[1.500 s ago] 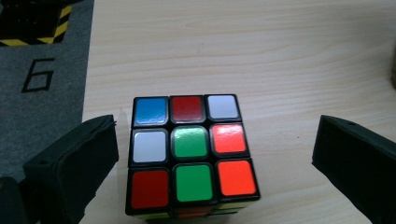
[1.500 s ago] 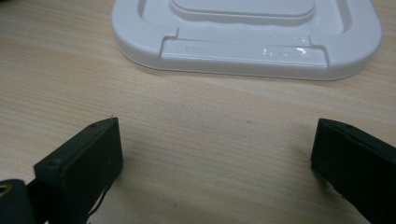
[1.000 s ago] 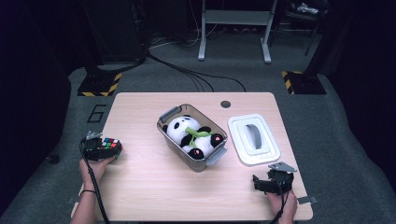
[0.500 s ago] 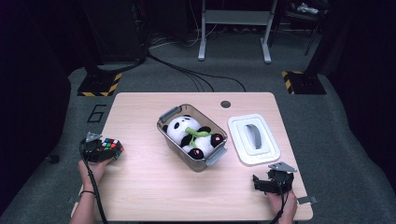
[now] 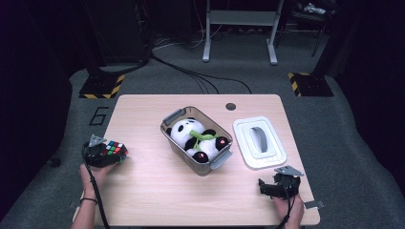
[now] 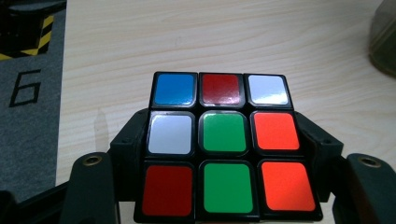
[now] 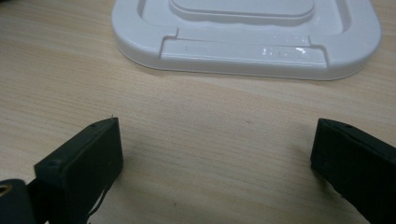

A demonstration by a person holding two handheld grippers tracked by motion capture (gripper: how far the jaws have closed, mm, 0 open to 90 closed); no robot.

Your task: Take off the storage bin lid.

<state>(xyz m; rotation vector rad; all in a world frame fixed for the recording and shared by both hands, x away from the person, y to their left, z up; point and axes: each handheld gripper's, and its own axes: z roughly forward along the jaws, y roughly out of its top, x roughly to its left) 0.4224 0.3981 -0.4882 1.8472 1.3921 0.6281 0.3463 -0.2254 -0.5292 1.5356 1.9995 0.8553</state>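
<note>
Over at the table's left edge the left gripper point(image 5: 106, 153) was clamped on the rubik's cube point(image 6: 224, 147), prob headed for the open bin point(image 5: 197, 138) w/ the panda point(image 5: 196, 138), while the right gripper point(image 7: 219, 168) sat empty, jaws wide, near the lid point(image 7: 247, 37).

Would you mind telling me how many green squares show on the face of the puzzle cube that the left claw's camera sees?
2: on the multicoloured puzzle cube, one green square sits at the centre, the other directly below it in the bottom row. Other faces are hidden.

A black "6" point(image 5: 100, 116) marks the grey floor point(image 5: 90, 112).
</note>
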